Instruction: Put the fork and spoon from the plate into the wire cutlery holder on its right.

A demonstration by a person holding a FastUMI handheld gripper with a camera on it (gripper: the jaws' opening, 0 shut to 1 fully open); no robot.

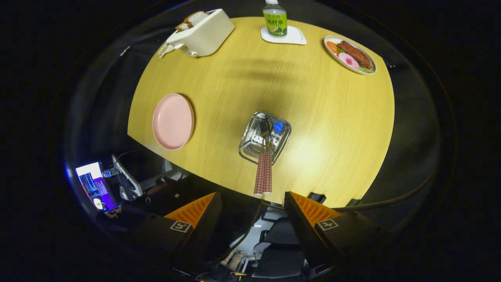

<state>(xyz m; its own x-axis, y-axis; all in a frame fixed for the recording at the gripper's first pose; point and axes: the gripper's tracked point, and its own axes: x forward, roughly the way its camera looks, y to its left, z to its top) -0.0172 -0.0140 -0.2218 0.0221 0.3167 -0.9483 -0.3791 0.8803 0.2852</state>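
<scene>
I look down from high above a round yellow wooden table [321,129]. The wire cutlery holder [265,138] stands near the table's front edge, just ahead of my fingers. The fork and the spoon [264,172] stand side by side in it, heads down, their red checked handles sticking up toward me. The pink plate [173,121] lies bare to the left of the holder. My gripper [253,205] hovers above and behind the handles, open, with nothing between its fingers.
A white toaster [203,34] with bread slices stands at the far left. A green drink bottle [275,19] sits on a white coaster at the far middle. A plate of food [349,55] lies at the far right. Below the table's left edge a lit screen [94,186] glows.
</scene>
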